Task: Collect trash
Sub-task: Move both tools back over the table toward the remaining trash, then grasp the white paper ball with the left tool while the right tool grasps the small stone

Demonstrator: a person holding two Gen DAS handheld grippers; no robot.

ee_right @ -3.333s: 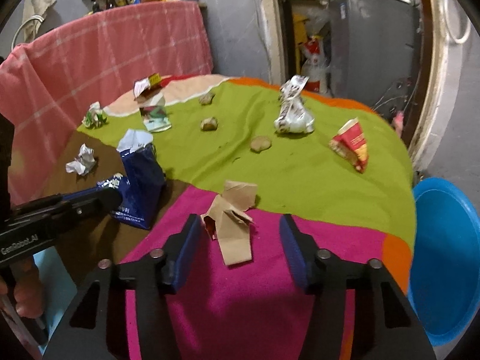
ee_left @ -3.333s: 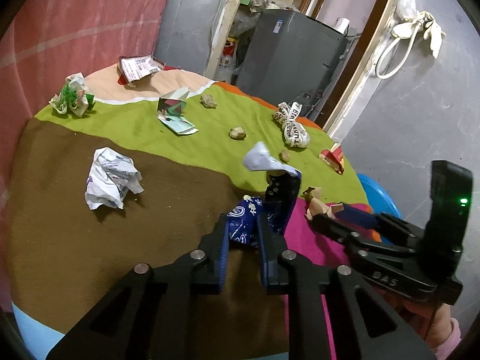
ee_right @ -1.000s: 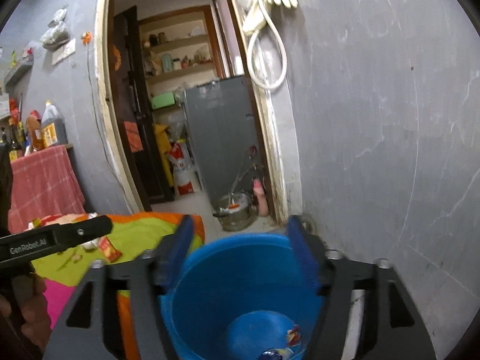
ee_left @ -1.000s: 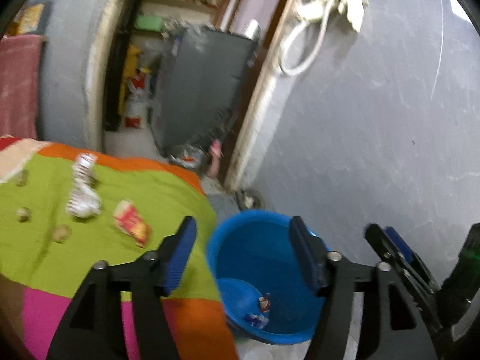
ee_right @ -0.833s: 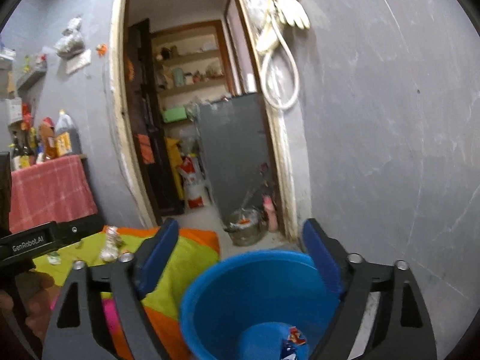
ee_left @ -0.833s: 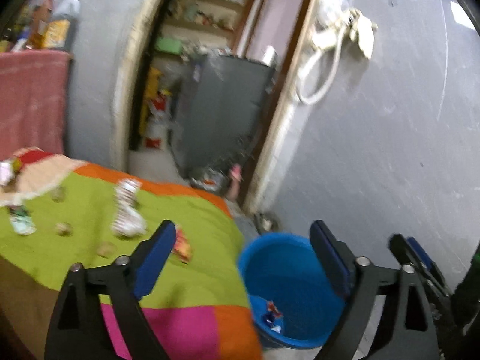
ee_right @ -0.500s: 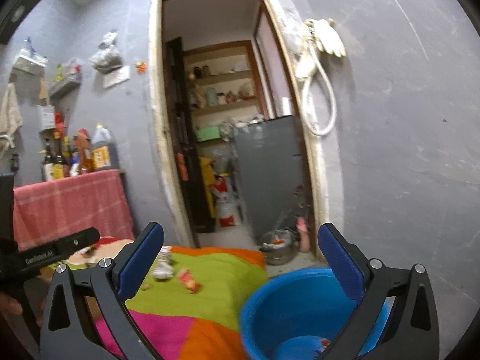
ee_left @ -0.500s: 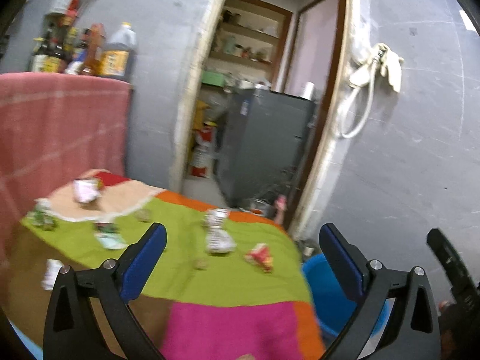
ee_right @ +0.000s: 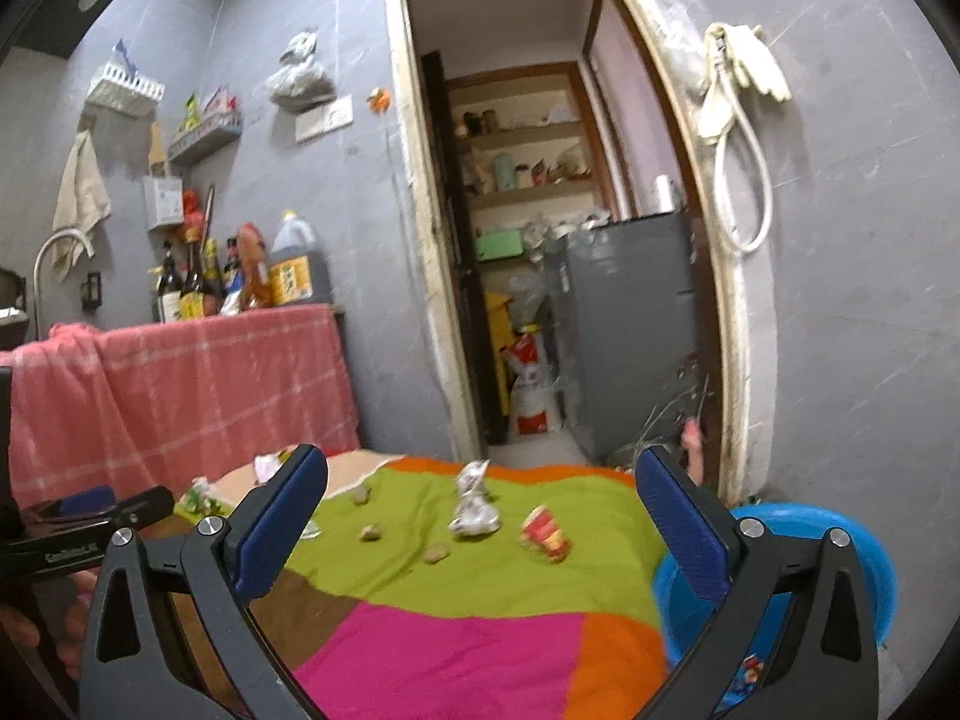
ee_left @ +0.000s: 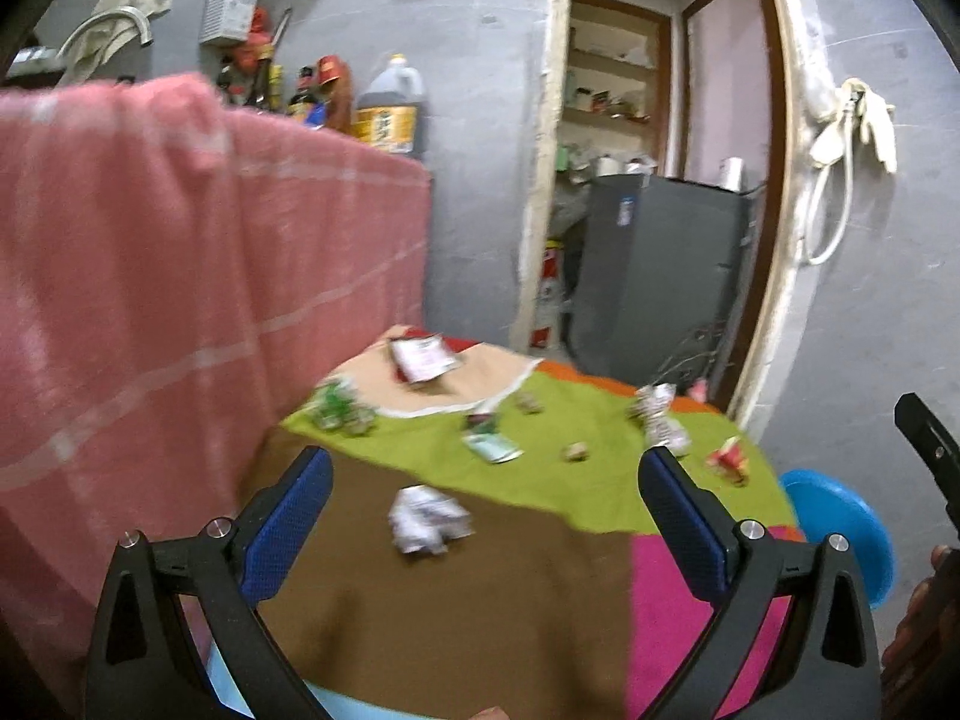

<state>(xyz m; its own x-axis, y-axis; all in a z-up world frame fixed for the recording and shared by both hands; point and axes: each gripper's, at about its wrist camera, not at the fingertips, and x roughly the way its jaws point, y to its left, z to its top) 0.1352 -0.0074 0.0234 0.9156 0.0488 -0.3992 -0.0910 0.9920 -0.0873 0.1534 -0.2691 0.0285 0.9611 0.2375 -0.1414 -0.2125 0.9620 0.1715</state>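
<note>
A lived-in home kitchen. Oil jug (ee_right: pixel 292 267) and sauce bottles (ee_right: pixel 186 285) stand by a faucet (ee_right: pixel 59 249). A doorway shows pantry shelves (ee_right: pixel 522 135) and a grey fridge (ee_right: pixel 624 324).

R gripper (ee_right: pixel 480 516) fingers wide apart, empty, over table (ee_right: pixel 456 648) w/ scattered trash; blue bin (ee_right: pixel 864 552) right.

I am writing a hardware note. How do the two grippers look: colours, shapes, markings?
Both are alike. The left gripper and right gripper have black angular arms with triangular cut-outs and silver bolts. The fingers carry blue textured pads. White lettering, too blurred to read, marks the left gripper's side in the right view.
</note>
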